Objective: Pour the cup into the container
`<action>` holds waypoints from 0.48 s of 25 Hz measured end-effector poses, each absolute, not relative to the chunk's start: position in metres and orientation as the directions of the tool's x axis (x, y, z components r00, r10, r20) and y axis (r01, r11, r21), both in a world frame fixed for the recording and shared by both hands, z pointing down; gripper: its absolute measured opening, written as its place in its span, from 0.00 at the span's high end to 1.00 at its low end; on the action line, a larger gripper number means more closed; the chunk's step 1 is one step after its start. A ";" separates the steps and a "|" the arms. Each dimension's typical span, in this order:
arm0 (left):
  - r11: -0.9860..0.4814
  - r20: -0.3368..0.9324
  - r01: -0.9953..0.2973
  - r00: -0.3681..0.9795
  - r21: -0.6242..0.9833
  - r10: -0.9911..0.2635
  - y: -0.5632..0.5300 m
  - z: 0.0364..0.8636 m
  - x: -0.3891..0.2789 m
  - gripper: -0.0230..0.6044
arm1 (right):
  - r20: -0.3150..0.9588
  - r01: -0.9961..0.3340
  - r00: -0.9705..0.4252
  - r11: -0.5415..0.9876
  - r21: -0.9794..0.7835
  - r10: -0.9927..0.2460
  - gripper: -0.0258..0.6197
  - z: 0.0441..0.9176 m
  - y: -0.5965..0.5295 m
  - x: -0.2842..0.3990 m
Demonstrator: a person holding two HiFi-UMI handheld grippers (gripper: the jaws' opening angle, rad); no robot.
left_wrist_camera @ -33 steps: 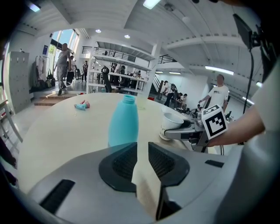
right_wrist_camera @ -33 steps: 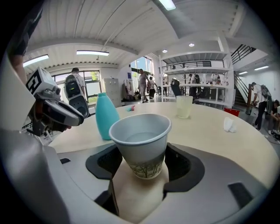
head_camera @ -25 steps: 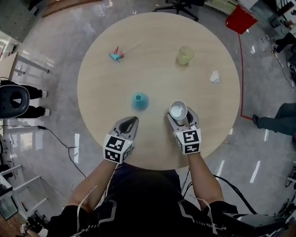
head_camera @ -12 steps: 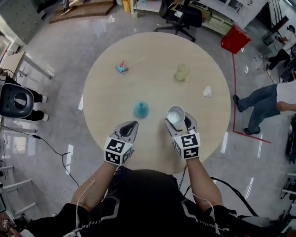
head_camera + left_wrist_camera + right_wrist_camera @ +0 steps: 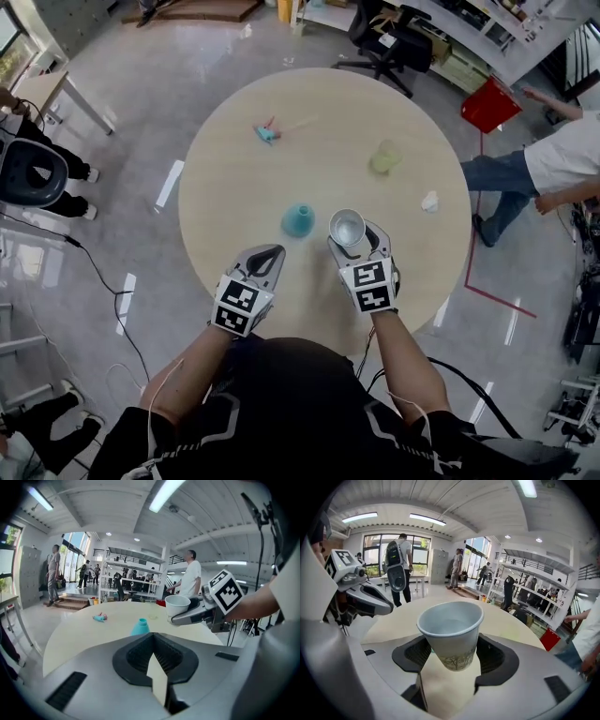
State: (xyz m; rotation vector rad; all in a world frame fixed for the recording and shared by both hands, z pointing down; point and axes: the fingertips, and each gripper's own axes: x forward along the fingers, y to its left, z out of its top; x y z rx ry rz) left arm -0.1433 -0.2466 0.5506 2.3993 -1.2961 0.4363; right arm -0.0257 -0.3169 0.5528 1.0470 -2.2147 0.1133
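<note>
The right claw [image 5: 450, 654], clamped on the paper cup [image 5: 451, 629], had lifted it off the worktop [image 5: 244, 169] toward the teal vessel [image 5: 298, 219]. The left claw [image 5: 157, 667] sat closed and empty. Pouring remained.

White paper cup [image 5: 451, 632]: upright, clear liquid inside, clamped in right gripper [image 5: 357, 240] above the table. Teal cone-shaped container [image 5: 298, 220]: upright on table, narrow neck up, near cup's 9 o'clock, not touching.

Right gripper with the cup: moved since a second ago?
Yes. Head view: the right gripper and its cup have shifted left, closer to the teal container.
</note>
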 end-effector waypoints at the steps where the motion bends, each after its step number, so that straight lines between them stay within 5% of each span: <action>1: -0.493 0.437 -0.850 0.521 0.186 -0.734 -0.247 0.550 -0.146 0.96 | 0.620 -0.697 -0.446 0.685 0.213 -0.646 0.48 0.555 -0.318 -0.029; 12: -0.419 0.467 -0.886 0.462 0.200 -0.754 -0.251 0.555 -0.178 0.96 | 0.712 -0.623 -0.379 0.731 0.277 -0.592 0.48 0.573 -0.336 -0.046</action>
